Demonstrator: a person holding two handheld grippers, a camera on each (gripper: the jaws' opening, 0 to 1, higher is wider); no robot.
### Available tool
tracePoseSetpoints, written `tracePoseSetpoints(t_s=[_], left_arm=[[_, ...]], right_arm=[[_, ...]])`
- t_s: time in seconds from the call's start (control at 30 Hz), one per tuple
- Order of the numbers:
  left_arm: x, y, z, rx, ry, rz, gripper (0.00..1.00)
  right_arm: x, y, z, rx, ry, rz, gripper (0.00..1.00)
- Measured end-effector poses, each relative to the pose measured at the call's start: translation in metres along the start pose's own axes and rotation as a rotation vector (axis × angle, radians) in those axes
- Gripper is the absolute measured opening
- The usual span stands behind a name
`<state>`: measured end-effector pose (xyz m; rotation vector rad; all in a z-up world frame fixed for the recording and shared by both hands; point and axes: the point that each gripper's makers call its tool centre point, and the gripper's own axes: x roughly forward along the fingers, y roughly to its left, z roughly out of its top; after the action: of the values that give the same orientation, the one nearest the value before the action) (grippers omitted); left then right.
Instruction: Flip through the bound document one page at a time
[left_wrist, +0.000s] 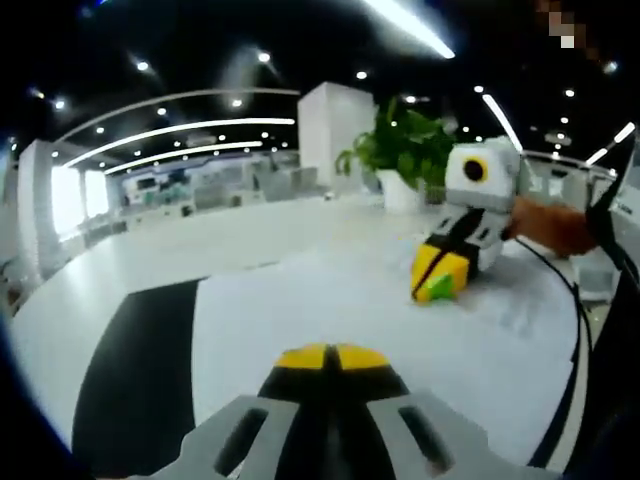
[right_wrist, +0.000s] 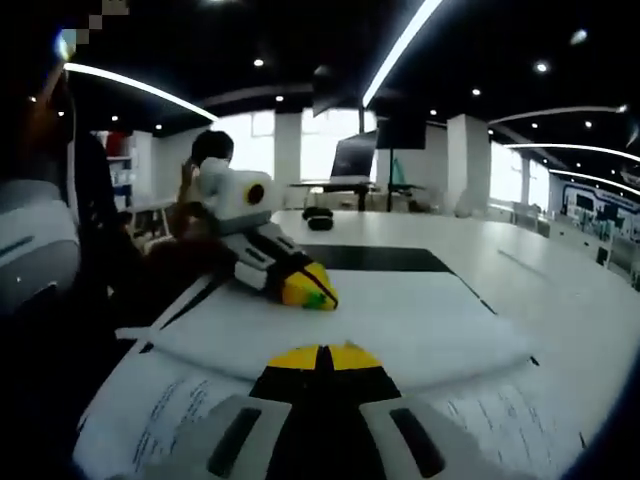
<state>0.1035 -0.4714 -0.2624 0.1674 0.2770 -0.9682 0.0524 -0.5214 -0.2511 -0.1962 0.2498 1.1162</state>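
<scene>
The bound document lies open on a white table, its printed pages (right_wrist: 150, 425) showing under a blank white page (right_wrist: 400, 325) that arches up off them. My right gripper (right_wrist: 322, 357) is shut, its yellow tips pinching that page's near edge. In the left gripper view the same gripper (left_wrist: 438, 282) comes in from the right, tips down on the rumpled far side of the page (left_wrist: 330, 310), with a hand (left_wrist: 550, 228) behind it. My left gripper (left_wrist: 330, 357) is shut, jaws together low over the page. In the right gripper view it (right_wrist: 308, 290) rests tip-down on the page's far left part.
A black mat (left_wrist: 140, 390) lies under the document on the white table (right_wrist: 560, 290). A potted plant (left_wrist: 405, 150) stands at the table's far side. A cable (left_wrist: 578, 330) runs along the page's right edge. A person's arm (right_wrist: 160, 265) is at the left.
</scene>
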Motion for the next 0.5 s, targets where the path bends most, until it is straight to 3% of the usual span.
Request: tracePoseSetpoints(t_s=[0.27, 0.5], left_arm=[[0.0, 0.0, 0.0, 0.001, 0.0, 0.0, 0.03], [0.0, 0.0, 0.0, -0.001, -0.002, -0.002, 0.03]], right_arm=[[0.002, 0.04, 0.001, -0.029, 0.004, 0.061, 0.04], [0.003, 0.062, 0.0, -0.056, 0.014, 0.091, 0.04]])
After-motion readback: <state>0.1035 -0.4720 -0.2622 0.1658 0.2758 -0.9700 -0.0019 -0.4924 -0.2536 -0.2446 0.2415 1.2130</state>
